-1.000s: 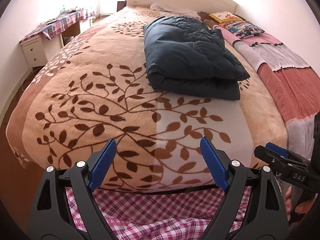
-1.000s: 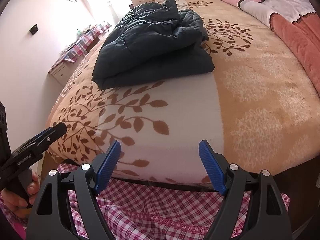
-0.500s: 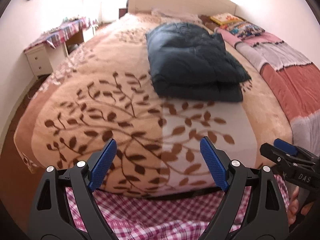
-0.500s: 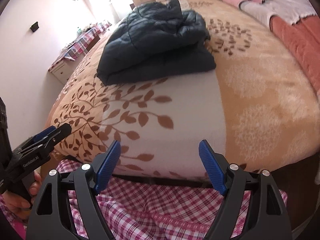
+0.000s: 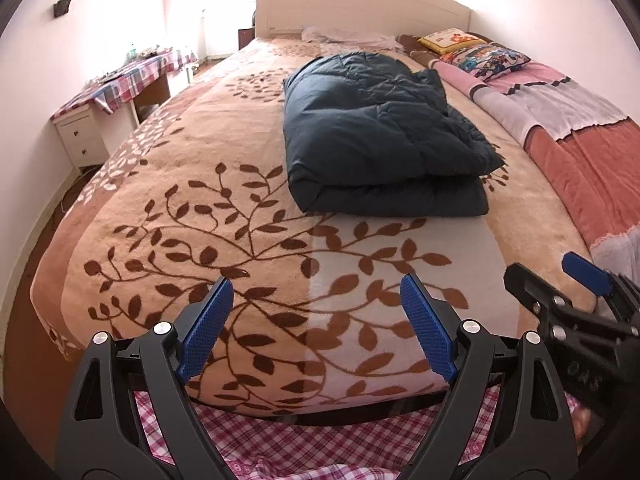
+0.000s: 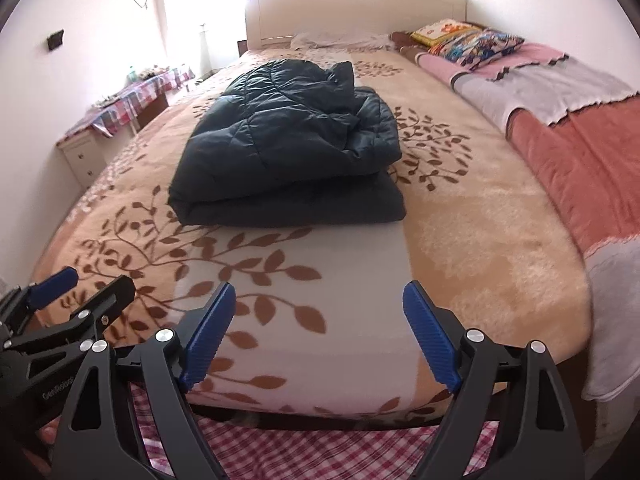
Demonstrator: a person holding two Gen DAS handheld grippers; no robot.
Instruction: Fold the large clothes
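On a leaf-patterned bed (image 5: 168, 208), the folded navy jacket (image 5: 376, 144) lies finished; I hold left gripper (image 5: 316, 320) and right gripper (image 6: 320, 328) apart, empty, clear of it.

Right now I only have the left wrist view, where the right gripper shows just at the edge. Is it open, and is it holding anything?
Observer: The right gripper is open, with nothing between its blue pads. The folded dark jacket lies farther up the bed, untouched.
Operator: What is at the bed's foot corner behind that gripper?
Observer: The grey cover hangs over that corner, past the edge of the leaf-patterned blanket.
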